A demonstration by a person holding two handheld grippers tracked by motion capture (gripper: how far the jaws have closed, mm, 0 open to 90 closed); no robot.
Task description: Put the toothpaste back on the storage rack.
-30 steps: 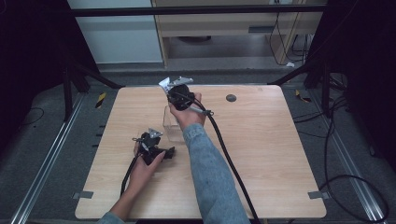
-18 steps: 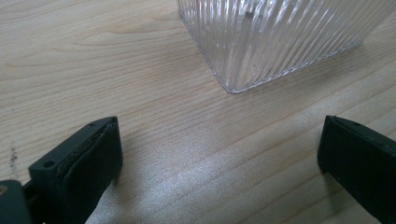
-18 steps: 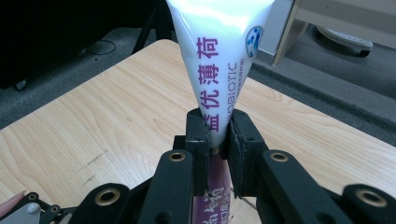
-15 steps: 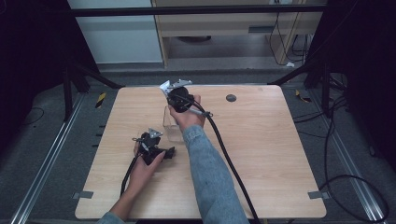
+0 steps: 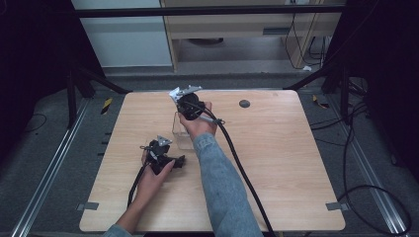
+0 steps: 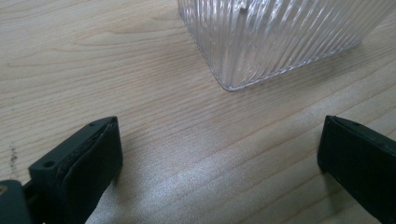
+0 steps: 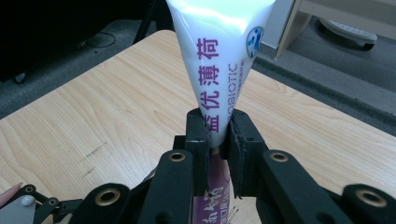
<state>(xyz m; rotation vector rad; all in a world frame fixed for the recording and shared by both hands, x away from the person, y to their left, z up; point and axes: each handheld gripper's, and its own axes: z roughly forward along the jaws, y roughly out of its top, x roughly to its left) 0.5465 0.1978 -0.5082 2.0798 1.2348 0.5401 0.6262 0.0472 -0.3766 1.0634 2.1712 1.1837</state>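
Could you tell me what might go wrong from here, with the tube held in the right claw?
The right claw pinches the soft white tube only at its narrow end, so it could slip out or be squeezed. The ribbed clear container looks light; the open left claw nearby could knock it along the table.

My test lab, bare wooden table (image 5: 276,163) inside a black metal frame (image 5: 207,9), loose cables (image 5: 360,148) on grey carpet, plain cabinet (image 5: 247,24) beyond.
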